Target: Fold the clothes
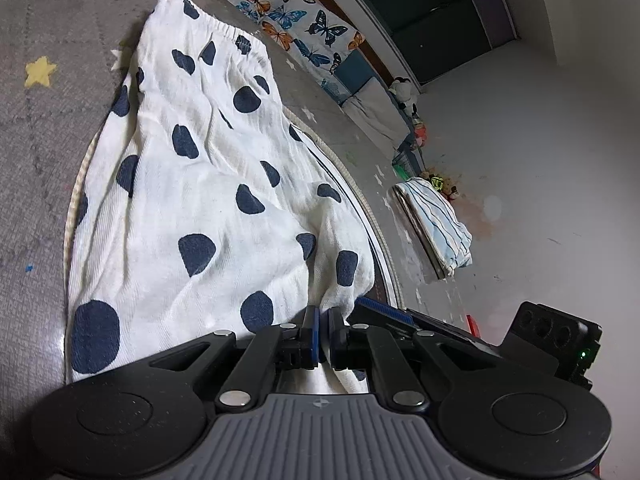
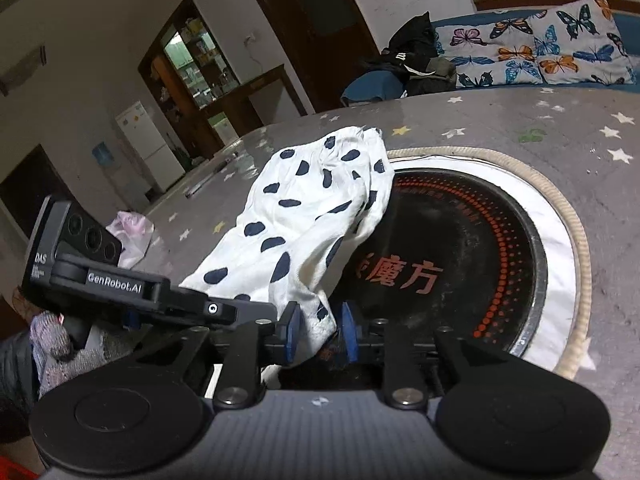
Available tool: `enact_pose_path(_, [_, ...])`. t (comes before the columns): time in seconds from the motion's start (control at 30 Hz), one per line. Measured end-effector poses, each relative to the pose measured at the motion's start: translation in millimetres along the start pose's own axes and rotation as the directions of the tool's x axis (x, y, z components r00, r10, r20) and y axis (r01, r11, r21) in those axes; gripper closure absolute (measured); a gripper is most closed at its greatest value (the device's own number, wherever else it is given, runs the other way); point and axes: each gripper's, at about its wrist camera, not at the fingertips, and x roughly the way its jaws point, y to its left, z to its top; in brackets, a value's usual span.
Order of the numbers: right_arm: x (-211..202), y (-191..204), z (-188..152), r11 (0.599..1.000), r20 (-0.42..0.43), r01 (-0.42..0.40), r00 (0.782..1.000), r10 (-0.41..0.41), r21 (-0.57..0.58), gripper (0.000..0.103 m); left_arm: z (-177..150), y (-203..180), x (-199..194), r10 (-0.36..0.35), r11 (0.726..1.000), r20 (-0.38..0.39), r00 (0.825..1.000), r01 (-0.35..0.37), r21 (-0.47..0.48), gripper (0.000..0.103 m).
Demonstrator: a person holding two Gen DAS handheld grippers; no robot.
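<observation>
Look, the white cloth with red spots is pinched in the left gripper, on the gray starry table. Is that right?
Not quite: the spots are dark blue, not red, as the left wrist view shows. The white cloth is pinched in the left gripper, on the gray starry table.

Dim indoor light, sharp focus, strong fisheye bending at edges.
</observation>
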Motion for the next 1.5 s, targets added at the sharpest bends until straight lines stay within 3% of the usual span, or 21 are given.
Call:
enact_pose_path(0.1, [2, 1, 0, 1.0, -0.003, -0.016, 1.0, 0.016, -0.003, 0.081, 0, 1, 0, -0.002, 1.0, 0.001, 1.0, 0.002, 0.001, 0.097])
enact_pose_path(0.2, [2, 4, 0, 1.0, -0.006, -0.013, 1.0, 0.013, -0.012, 0.09, 0, 1, 0, -0.004, 1.0, 0.002, 1.0, 0.004, 0.002, 0.097])
enact_pose_path(0.23, [1, 6, 0, 1.0, -0.004, -0.006, 1.0, 0.006, -0.018, 0.096, 0, 1, 0, -0.004, 1.0, 0.002, 1.0, 0.004, 0.001, 0.097])
enact_pose_path(0.33, [-6, 13, 0, 0.998, 0.02, 0.047, 0.999, -0.046, -0.052, 0.098, 0, 0, -1, -0.005, 1.0, 0.003, 1.0, 0.005, 0.005, 0.096])
enact_pose_path(0.4, [-14, 18, 1, 0.994, 0.045, 0.08, 0.996, -0.076, -0.078, 0.099, 0, -4, -3, -0.006, 1.0, 0.004, 1.0, 0.006, 0.014, 0.089])
enact_pose_path(0.47, [-22, 24, 2, 0.985, 0.068, 0.13, 0.99, -0.123, -0.112, 0.099, 0, -10, -6, 0.001, 0.999, 0.013, 1.0, -0.002, 0.04, 0.07])
enact_pose_path(0.53, [-29, 28, 2, 0.974, 0.083, 0.18, 0.982, -0.169, -0.141, 0.099, -1, -17, -12, 0.025, 0.996, 0.032, 0.999, -0.028, 0.083, 0.06])
enact_pose_path(0.63, [-33, 27, -1, 0.958, 0.077, 0.24, 0.97, -0.231, -0.156, 0.099, -2, -20, -20, 0.076, 0.989, 0.06, 0.995, -0.082, 0.12, 0.062])
enact_pose_path(0.77, [-30, 20, -9, 0.945, 0.057, 0.294, 0.956, -0.289, -0.145, 0.099, -5, -14, -35, 0.141, 0.979, 0.089, 0.986, -0.152, 0.137, 0.072])
enact_pose_path(1.03, [-37, 29, -10, 0.922, 0.07, 0.349, 0.937, -0.342, -0.17, 0.094, -10, -25, -59, 0.254, 0.938, 0.161, 0.954, -0.283, 0.198, 0.074])
enact_pose_path(1.13, [-39, 40, -7, 0.928, 0.087, 0.321, 0.947, -0.31, -0.19, 0.094, -8, -31, -55, 0.266, 0.928, 0.177, 0.947, -0.302, 0.219, 0.074])
enact_pose_path(1.27, [-31, 55, -6, 0.941, 0.078, 0.247, 0.969, -0.236, -0.232, 0.085, 0, -28, -45, 0.301, 0.916, 0.169, 0.938, -0.334, 0.224, 0.075])
enact_pose_path(1.37, [-19, 56, -8, 0.945, 0.037, 0.22, 0.975, -0.217, -0.241, 0.085, 6, -22, -47, 0.316, 0.911, 0.175, 0.933, -0.349, 0.217, 0.079])
enact_pose_path(1.5, [-10, 47, -14, 0.951, -0.01, 0.223, 0.973, -0.23, -0.215, 0.084, 18, -22, -53, 0.376, 0.878, 0.207, 0.903, -0.419, 0.233, 0.08])
